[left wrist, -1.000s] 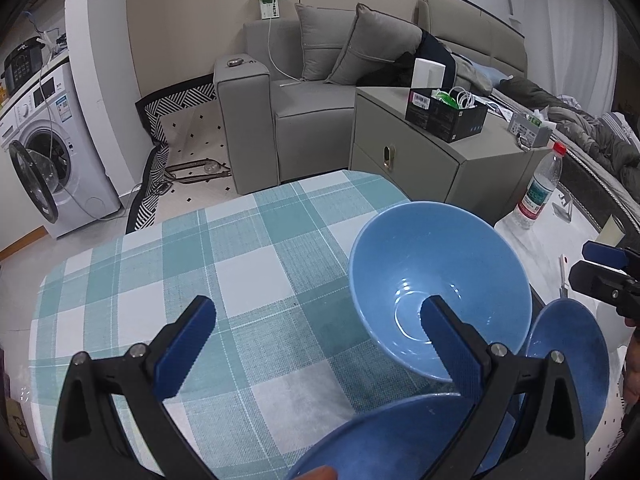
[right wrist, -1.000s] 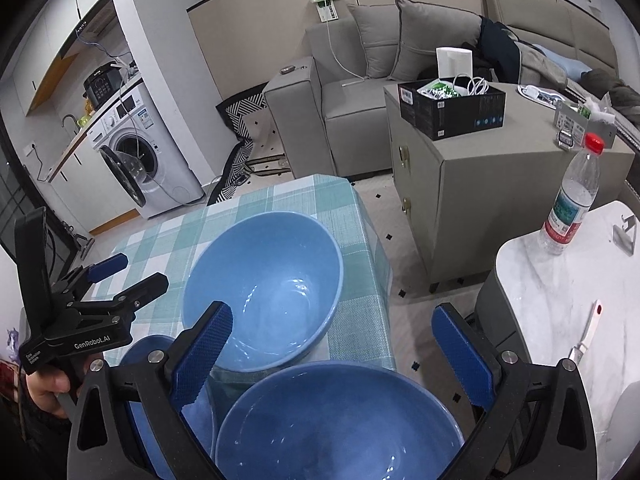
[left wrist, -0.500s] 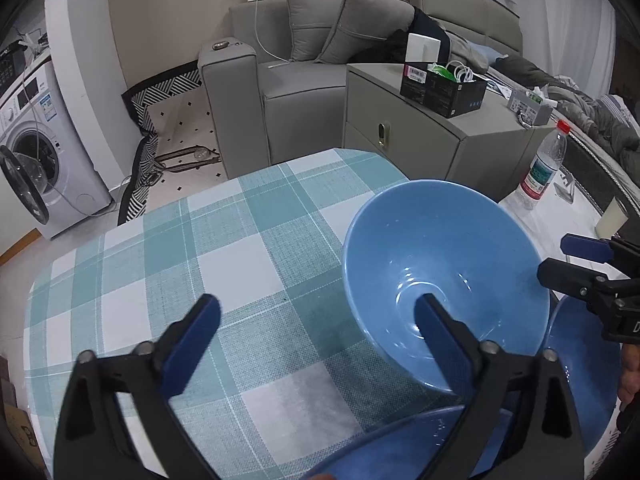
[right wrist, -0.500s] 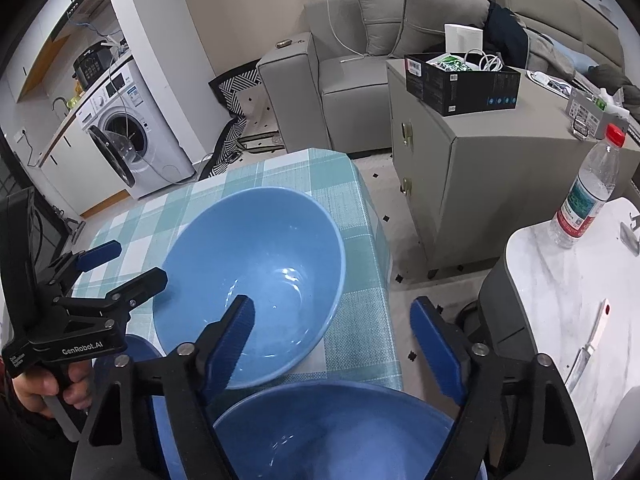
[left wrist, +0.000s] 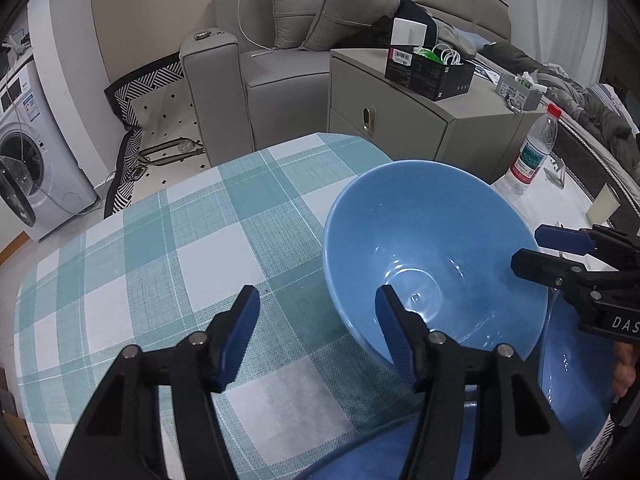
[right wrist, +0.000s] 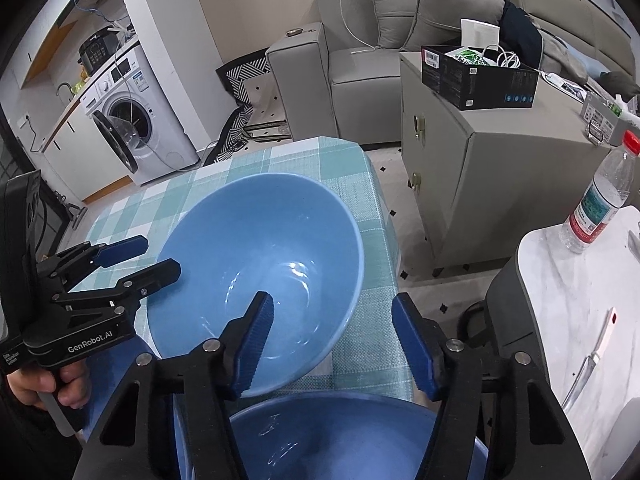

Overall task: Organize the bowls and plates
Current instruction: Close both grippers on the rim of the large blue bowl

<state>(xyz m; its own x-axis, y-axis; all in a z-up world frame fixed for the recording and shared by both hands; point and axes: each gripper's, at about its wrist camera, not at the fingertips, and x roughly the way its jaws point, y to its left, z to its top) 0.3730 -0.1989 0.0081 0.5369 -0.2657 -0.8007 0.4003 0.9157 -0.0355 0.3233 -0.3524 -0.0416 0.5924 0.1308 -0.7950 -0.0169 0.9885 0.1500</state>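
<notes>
A large light-blue bowl (left wrist: 432, 264) (right wrist: 260, 264) sits on the teal checked tablecloth (left wrist: 168, 240). My left gripper (left wrist: 320, 332) is open, its right finger just over the bowl's near rim. My right gripper (right wrist: 332, 340) is open, its left finger over the bowl's near rim. A second blue bowl (right wrist: 340, 436) lies under the right gripper. A darker blue dish (left wrist: 572, 372) lies beside the big bowl, partly hidden. Each gripper shows in the other's view, the right one (left wrist: 532, 250) at the bowl's right and the left one (right wrist: 156, 258) at its left.
A grey cabinet (right wrist: 480, 168) with a black box stands beyond the table's far edge. A water bottle (right wrist: 600, 200) and a knife (right wrist: 596, 352) are on a white marble table at right. A sofa (left wrist: 288, 64) and washing machine (left wrist: 24, 152) are behind.
Both grippers have narrowed their jaws and moved in toward the big blue bowl from either side. The bowl has not moved.
</notes>
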